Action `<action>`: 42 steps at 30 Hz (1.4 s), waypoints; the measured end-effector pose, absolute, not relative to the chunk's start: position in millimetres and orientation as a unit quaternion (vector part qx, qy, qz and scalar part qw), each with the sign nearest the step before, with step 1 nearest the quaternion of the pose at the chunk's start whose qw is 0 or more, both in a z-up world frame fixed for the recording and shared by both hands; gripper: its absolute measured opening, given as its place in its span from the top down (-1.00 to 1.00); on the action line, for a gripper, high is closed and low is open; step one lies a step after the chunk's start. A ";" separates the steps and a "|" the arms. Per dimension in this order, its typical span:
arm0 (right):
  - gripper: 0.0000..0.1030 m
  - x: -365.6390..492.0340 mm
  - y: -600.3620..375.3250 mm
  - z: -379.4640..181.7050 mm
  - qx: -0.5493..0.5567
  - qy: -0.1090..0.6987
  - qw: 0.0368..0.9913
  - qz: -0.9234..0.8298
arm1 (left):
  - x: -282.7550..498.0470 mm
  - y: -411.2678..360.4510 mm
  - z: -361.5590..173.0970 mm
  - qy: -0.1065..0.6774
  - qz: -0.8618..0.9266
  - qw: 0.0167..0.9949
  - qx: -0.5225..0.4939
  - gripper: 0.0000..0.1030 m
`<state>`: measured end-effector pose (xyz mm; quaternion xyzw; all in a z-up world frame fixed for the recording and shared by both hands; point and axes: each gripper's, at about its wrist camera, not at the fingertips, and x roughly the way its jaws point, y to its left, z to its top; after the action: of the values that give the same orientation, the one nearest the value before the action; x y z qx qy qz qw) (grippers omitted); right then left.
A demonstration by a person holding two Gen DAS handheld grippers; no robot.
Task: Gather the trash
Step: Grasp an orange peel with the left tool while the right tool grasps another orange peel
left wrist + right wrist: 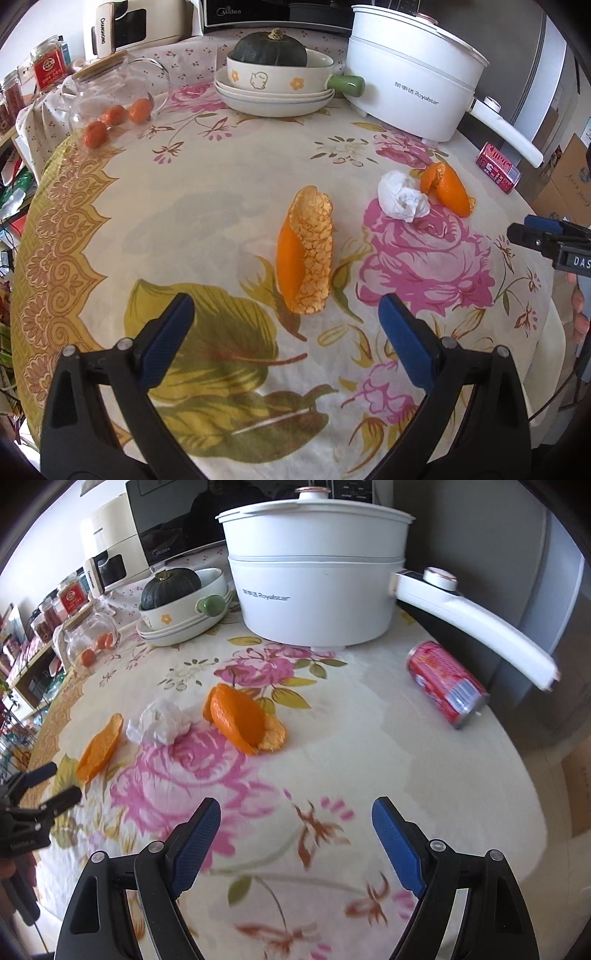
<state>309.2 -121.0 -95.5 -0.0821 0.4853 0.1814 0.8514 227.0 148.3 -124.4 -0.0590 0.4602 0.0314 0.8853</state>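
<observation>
A long orange peel [306,254] lies on the flowered tablecloth just ahead of my left gripper [286,306], which stands open and empty. The same peel [100,746] shows at the left of the right wrist view. A crumpled white tissue [402,197] [162,720] lies beside a second orange peel [447,186] [242,720]. A red drink can [447,683] [498,168] lies on its side near the table's right edge. My right gripper [295,812] is open and empty above the cloth, short of the second peel.
A white electric pot [314,579] with a long handle [476,627] stands at the back. Left of it a green squash [170,587] sits in a bowl on stacked plates. A glass jar [110,88] and small oranges [114,116] are at the far left. The table edge [517,775] curves on the right.
</observation>
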 end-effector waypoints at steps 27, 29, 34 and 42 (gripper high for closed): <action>0.42 348.2 -51.0 -129.7 -0.113 0.451 0.857 0.222 | 249.9 142.4 -136.4 0.448 -0.004 0.893 -0.044 0.53; 0.47 342.5 -52.7 -126.2 -0.116 0.453 0.855 0.226 | 246.2 139.4 -134.6 0.453 -0.008 0.890 -0.044 0.58; 0.53 322.5 -65.0 -113.5 -0.119 0.452 0.855 0.223 | 232.8 130.2 -124.3 0.459 -0.015 0.888 -0.040 0.61; 0.56 283.6 -88.3 -92.1 -0.128 0.449 0.856 0.220 | 205.9 122.8 -106.2 0.461 -0.013 0.886 -0.054 0.62</action>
<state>283.6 -88.3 -92.1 -0.1283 0.4491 0.2205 0.8563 205.9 122.8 -106.2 -0.0536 0.4612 -0.0134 0.8856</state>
